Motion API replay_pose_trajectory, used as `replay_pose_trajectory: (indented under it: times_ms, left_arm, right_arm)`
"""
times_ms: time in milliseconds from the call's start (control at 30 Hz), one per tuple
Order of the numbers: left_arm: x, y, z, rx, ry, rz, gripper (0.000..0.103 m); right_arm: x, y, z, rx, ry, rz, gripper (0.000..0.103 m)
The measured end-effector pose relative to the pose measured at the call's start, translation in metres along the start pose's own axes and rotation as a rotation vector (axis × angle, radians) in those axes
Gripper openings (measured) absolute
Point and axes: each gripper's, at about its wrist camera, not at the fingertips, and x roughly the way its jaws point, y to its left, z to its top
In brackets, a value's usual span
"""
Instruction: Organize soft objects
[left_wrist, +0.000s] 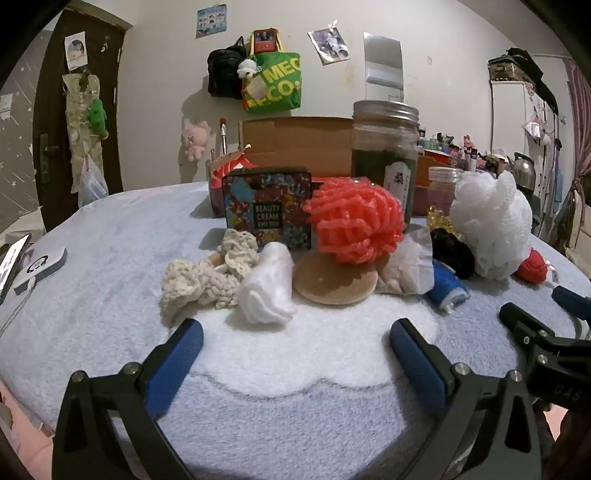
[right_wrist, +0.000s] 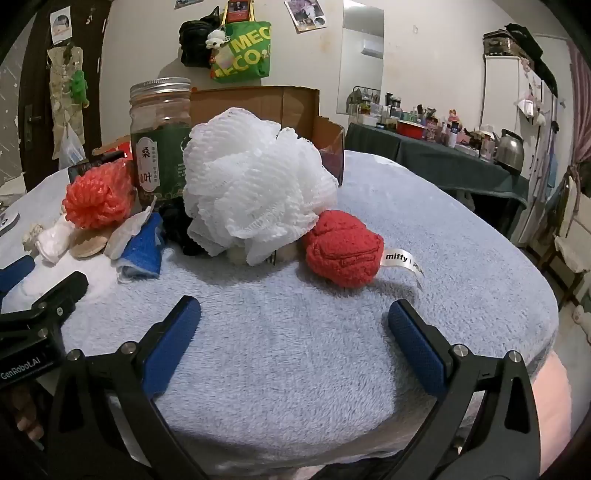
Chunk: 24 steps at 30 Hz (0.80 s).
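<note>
Soft things lie in a row on a pale blue fleece cover (left_wrist: 110, 280). From left: a beige crochet piece (left_wrist: 207, 277), a white soft lump (left_wrist: 267, 290), a coral mesh pouf (left_wrist: 356, 221), a blue cloth roll (left_wrist: 448, 286), a black fuzzy item (left_wrist: 452, 251), a white bath pouf (right_wrist: 251, 181) and a red knitted ball (right_wrist: 343, 251) with a "miffy" tag. My left gripper (left_wrist: 295, 339) is open and empty, just short of the white lump. My right gripper (right_wrist: 293, 319) is open and empty, in front of the red ball and white pouf.
Behind the row stand a patterned "Beauty Cream" tin (left_wrist: 267, 206), a tall jar with a metal lid (left_wrist: 386, 155), a small pink jar (left_wrist: 443, 188) and an open cardboard box (left_wrist: 295, 140). A round wooden disc (left_wrist: 334, 282) lies under the coral pouf. A phone and white device (left_wrist: 40, 264) sit far left.
</note>
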Motion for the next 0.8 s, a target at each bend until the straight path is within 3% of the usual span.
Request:
replay_pose_trajectory:
  times_ms: [800]
  left_arm:
    - [0.0003,0.0,0.0001,-0.001,0.013,0.0,0.103]
  right_arm:
    - [-0.0004,-0.0003,-0.0002,-0.001,0.003,-0.001,0.103]
